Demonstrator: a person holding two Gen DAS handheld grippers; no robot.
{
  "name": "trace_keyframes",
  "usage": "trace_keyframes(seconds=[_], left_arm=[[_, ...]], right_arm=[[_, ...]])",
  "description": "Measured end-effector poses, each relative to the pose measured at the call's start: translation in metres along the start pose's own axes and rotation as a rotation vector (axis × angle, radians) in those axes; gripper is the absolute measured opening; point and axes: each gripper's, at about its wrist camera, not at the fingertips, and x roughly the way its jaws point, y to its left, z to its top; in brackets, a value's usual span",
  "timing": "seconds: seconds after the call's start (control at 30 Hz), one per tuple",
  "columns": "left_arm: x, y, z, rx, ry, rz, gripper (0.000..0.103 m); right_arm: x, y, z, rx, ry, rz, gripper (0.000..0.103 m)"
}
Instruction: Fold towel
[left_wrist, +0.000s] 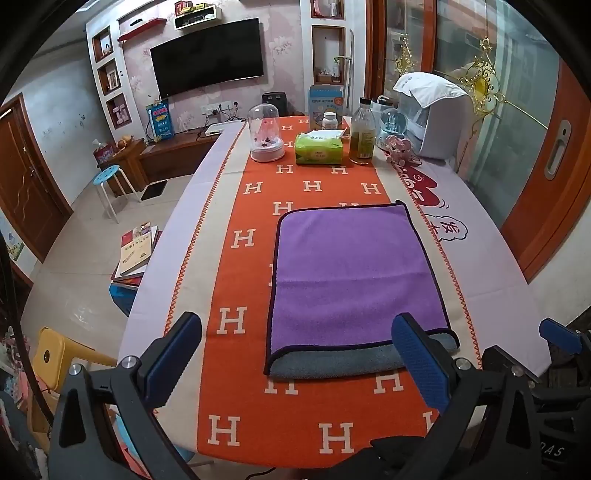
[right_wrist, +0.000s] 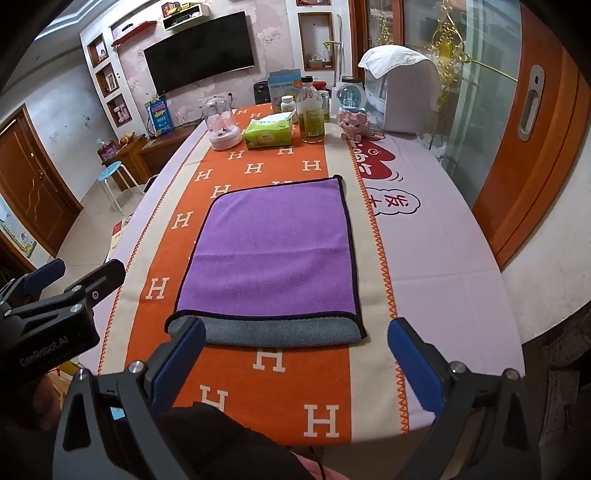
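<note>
A purple towel (left_wrist: 354, 273) with a dark hem lies flat on the orange H-pattern runner, folded over so its grey underside (left_wrist: 332, 363) shows along the near edge. It also shows in the right wrist view (right_wrist: 273, 254). My left gripper (left_wrist: 295, 354) is open and empty, held above the table just short of the towel's near edge. My right gripper (right_wrist: 295, 354) is open and empty, also just short of the near edge. The left gripper shows at the left of the right wrist view (right_wrist: 62, 280), and the right gripper shows at the right edge of the left wrist view (left_wrist: 561, 336).
At the far end of the table stand a glass dome (left_wrist: 266, 134), a green tissue pack (left_wrist: 319, 147), a bottle of yellow liquid (left_wrist: 364, 133), a snow globe (left_wrist: 393, 123) and a pink toy (left_wrist: 400, 149). A white appliance (left_wrist: 432, 114) stands at the far right. Stools (left_wrist: 109, 184) stand left of the table.
</note>
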Motion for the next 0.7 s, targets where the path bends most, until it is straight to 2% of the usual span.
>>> trace_keyframes(seconds=[0.37,0.7], left_arm=[[-0.006,0.001,0.009,-0.007,0.001,-0.005,0.102],[0.004,0.003,0.002,-0.010,0.017,-0.020,0.102]], right_arm=[[0.001,0.002,0.000,-0.001,0.001,-0.002,0.099],[0.000,0.003,0.000,0.001,0.000,-0.009,0.099]])
